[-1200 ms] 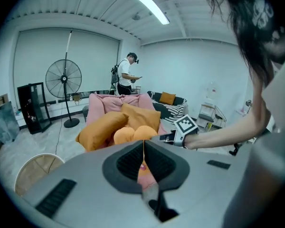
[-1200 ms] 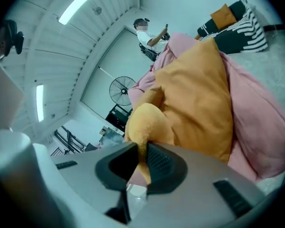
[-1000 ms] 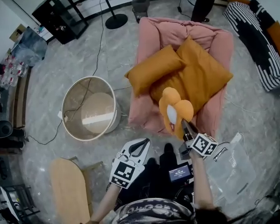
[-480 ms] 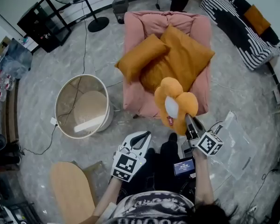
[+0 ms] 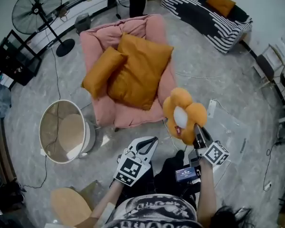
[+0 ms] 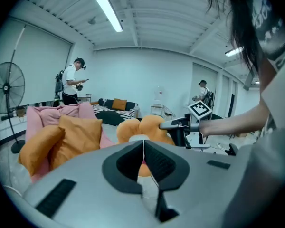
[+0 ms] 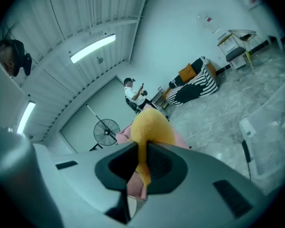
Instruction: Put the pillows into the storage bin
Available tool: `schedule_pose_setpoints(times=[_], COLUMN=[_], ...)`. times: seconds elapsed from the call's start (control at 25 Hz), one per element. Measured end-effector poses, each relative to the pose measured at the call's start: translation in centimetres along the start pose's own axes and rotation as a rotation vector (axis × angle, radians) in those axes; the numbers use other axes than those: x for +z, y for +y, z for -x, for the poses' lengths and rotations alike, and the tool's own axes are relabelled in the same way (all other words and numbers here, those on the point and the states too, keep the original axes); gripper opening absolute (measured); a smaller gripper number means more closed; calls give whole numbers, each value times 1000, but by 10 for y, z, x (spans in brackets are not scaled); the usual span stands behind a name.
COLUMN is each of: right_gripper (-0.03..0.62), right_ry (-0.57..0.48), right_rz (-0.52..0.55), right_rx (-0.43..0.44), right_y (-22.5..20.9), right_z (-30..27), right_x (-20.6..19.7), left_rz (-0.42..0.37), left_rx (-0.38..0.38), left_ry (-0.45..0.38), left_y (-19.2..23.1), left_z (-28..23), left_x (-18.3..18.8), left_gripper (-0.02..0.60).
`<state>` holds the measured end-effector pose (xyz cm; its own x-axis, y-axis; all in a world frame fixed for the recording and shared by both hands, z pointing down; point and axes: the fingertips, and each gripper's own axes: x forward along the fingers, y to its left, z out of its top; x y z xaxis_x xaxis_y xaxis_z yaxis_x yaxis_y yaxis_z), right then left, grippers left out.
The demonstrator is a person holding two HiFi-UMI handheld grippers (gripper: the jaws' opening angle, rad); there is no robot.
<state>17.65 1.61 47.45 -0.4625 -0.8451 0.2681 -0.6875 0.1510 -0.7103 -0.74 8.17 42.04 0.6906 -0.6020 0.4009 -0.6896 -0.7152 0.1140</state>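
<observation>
Clamping the flower-shaped pillow [image 5: 180, 113] aloft in the right tool [image 5: 196, 131], beside the pink armchair [image 5: 147, 25], with the storage bin [image 5: 54, 125] well off leftward, past the closed, empty left tool [image 5: 148, 142].

- Left gripper [image 5: 147, 144] is sitting low, just in front of the torso, with tips aiming forward and slightly down.
- Its jaws are pressing together with nothing between them.
- Right gripper [image 5: 197, 131] is reaching further ahead than the left.
- Its jaws are clamping a thin edge of the orange flower pillow [image 5: 180, 114], which is sticking out past the tips.
- Left forearm [image 5: 107, 202] is bending in close to the body.
- Right forearm [image 5: 206, 189] is stretching straight forward.
</observation>
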Motion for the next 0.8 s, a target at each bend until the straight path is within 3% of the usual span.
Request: schedule_pose_setpoints(times=[0.36,0.56,0.8], right_gripper=[34,34,37], right_ry=[-106,-58,59], right_rz=[-39,-106,-166], right_rx=[-284,-441,-563], right_y=[-183,-306,-433], right_z=[122,166,176], right_x=[92,96,80], left_rz=[-65,-65,-88], left_rx=[-170,-201,-215], left_ry=[88,141,194], left_y=[-91,-142,-191], left_z=[-138,-203,-262], left_x=[30,32,33], left_gripper=[14,14,13])
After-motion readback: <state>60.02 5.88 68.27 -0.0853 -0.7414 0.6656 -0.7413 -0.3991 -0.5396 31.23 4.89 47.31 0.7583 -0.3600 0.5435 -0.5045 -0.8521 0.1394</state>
